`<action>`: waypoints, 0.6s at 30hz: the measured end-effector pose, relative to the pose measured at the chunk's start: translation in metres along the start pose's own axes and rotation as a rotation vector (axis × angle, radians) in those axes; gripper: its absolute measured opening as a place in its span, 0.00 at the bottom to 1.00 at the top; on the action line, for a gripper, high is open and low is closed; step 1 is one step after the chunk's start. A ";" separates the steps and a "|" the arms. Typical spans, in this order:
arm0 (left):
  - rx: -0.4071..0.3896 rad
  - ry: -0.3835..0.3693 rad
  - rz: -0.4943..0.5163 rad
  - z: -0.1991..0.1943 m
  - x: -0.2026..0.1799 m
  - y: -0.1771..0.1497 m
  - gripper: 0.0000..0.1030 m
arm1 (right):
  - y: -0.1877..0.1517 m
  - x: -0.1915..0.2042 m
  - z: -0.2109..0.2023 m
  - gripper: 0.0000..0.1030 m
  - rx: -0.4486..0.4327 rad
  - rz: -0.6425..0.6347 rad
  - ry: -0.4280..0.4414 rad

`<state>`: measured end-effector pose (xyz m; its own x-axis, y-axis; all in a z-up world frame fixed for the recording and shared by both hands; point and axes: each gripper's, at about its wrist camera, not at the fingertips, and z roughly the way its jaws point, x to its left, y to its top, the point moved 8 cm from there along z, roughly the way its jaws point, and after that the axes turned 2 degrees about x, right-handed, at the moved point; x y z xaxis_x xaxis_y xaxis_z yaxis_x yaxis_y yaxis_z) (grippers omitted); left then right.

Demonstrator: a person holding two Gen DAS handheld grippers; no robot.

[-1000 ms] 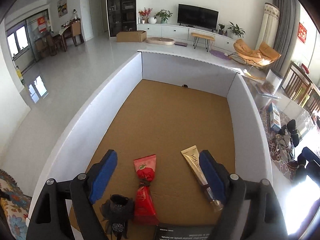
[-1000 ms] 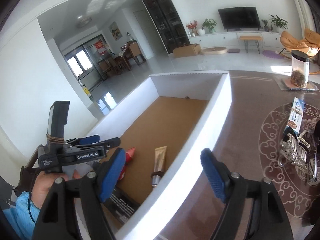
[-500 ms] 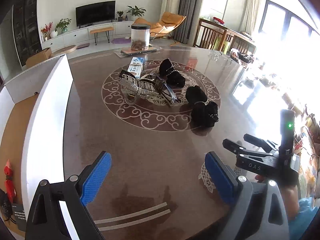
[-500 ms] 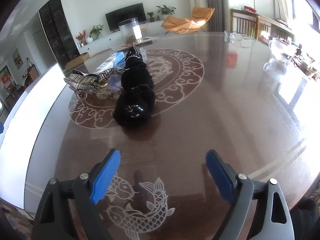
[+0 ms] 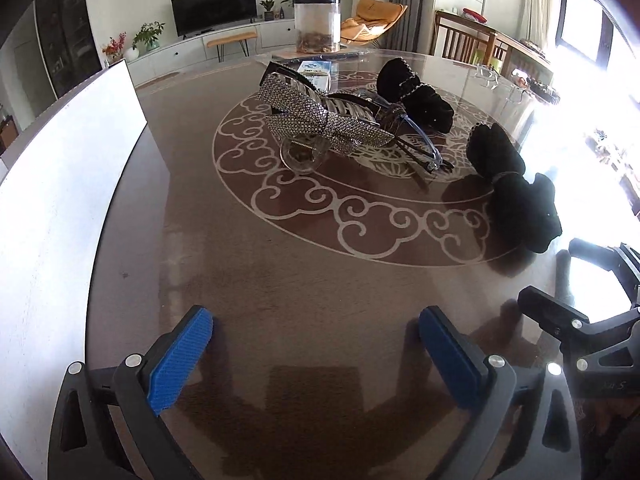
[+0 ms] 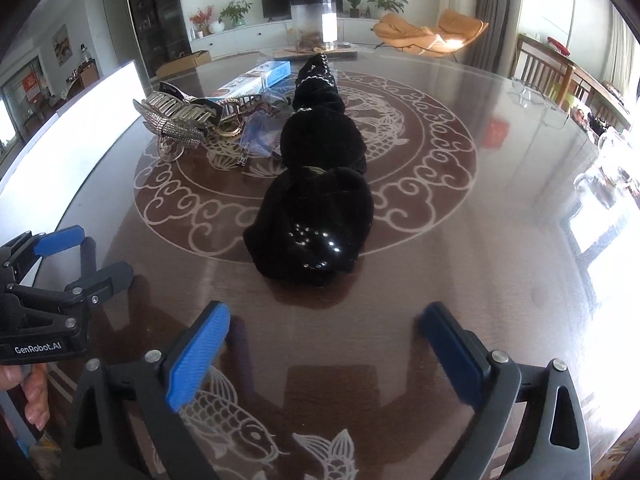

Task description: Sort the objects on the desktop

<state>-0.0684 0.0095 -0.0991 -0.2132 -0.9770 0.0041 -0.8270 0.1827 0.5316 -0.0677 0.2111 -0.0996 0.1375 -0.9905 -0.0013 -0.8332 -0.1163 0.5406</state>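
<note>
On the dark round table lie a rhinestone hair claw (image 5: 320,120) (image 6: 176,124), clear-framed glasses (image 5: 416,140), a blue-and-white small box (image 5: 316,70) (image 6: 256,80), and several black velvet scrunchies (image 5: 516,196) (image 6: 316,216) in a row. My left gripper (image 5: 316,344) is open and empty, low over the table short of the hair claw. My right gripper (image 6: 324,344) is open and empty, just short of the nearest black scrunchie. The left gripper also shows at the left edge of the right wrist view (image 6: 48,280).
A white-walled sorting box (image 5: 60,184) (image 6: 76,120) stands along the table's left side. A clear jar (image 5: 318,24) (image 6: 314,22) stands at the far edge. Glassware (image 6: 616,176) sits at the right. Chairs stand beyond the table.
Both grippers swung away from the box to face the table objects, then moved in closer: the left toward the hair claw, the right toward the black scrunchie. Both stayed open.
</note>
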 end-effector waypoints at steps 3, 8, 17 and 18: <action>0.000 -0.007 0.009 0.002 -0.001 0.004 1.00 | 0.000 0.000 0.001 1.00 -0.007 0.005 -0.003; -0.005 0.002 0.001 0.003 -0.001 0.004 1.00 | 0.001 0.001 0.002 1.00 -0.010 0.007 -0.006; -0.004 -0.004 0.005 0.008 -0.001 0.011 1.00 | 0.001 0.001 0.002 1.00 -0.010 0.007 -0.006; -0.006 -0.004 0.007 0.011 0.000 0.017 1.00 | 0.001 0.001 0.002 1.00 -0.010 0.007 -0.006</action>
<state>-0.0883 0.0141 -0.0998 -0.2210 -0.9753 0.0039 -0.8225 0.1886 0.5367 -0.0693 0.2102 -0.1009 0.1290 -0.9916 -0.0023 -0.8285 -0.1091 0.5492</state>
